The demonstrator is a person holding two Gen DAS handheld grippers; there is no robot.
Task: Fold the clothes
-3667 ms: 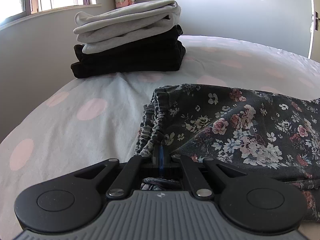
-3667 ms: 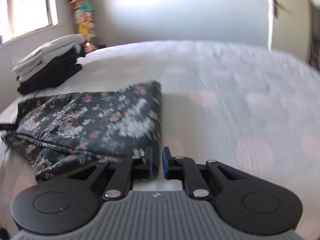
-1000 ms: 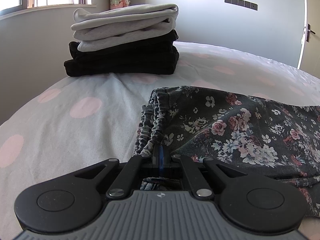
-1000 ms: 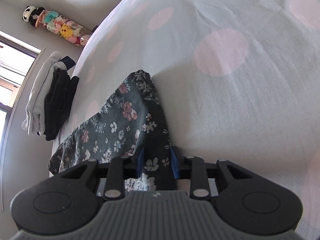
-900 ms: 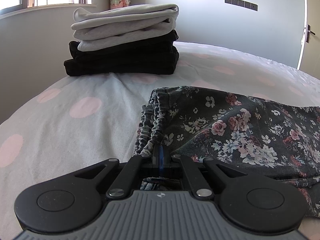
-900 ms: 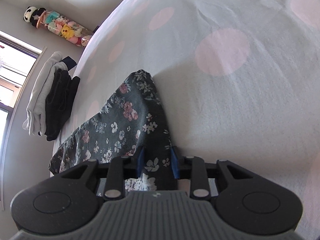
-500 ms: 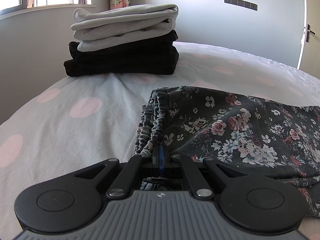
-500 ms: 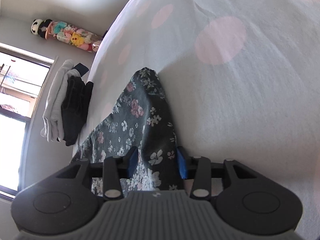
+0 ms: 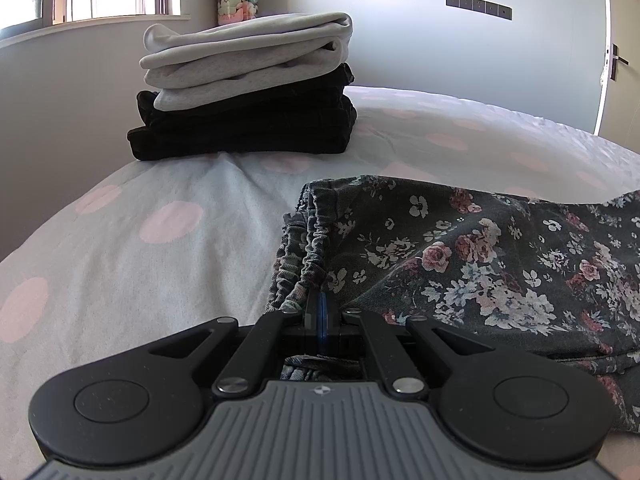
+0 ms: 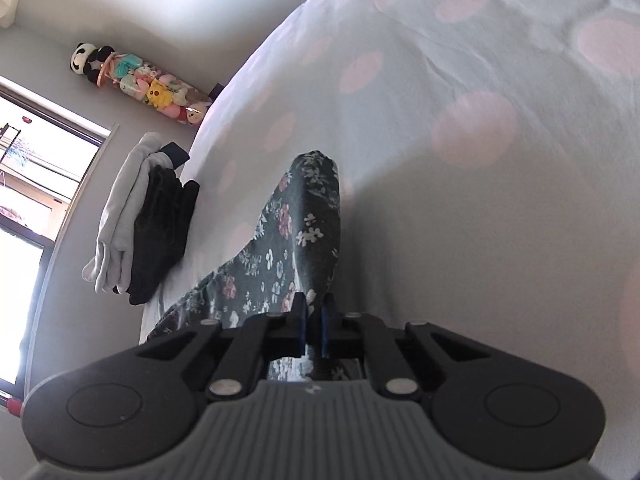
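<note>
Dark floral trousers (image 9: 472,256) lie on a white bed with pink dots (image 9: 168,248). My left gripper (image 9: 322,312) is shut on the gathered elastic waistband (image 9: 308,248) at the trousers' left end. In the right wrist view my right gripper (image 10: 314,320) is shut on the other end of the floral trousers (image 10: 296,236) and holds it raised off the bed (image 10: 472,208).
A stack of folded clothes, grey on black (image 9: 248,88), sits at the far left of the bed by the wall; it also shows in the right wrist view (image 10: 148,220). A tube of plush toys (image 10: 148,88) stands behind it. A door (image 9: 618,52) is at the right.
My right gripper has closed on the trouser end and lifted it, tilting the view. My left gripper has stayed shut on the waistband without moving.
</note>
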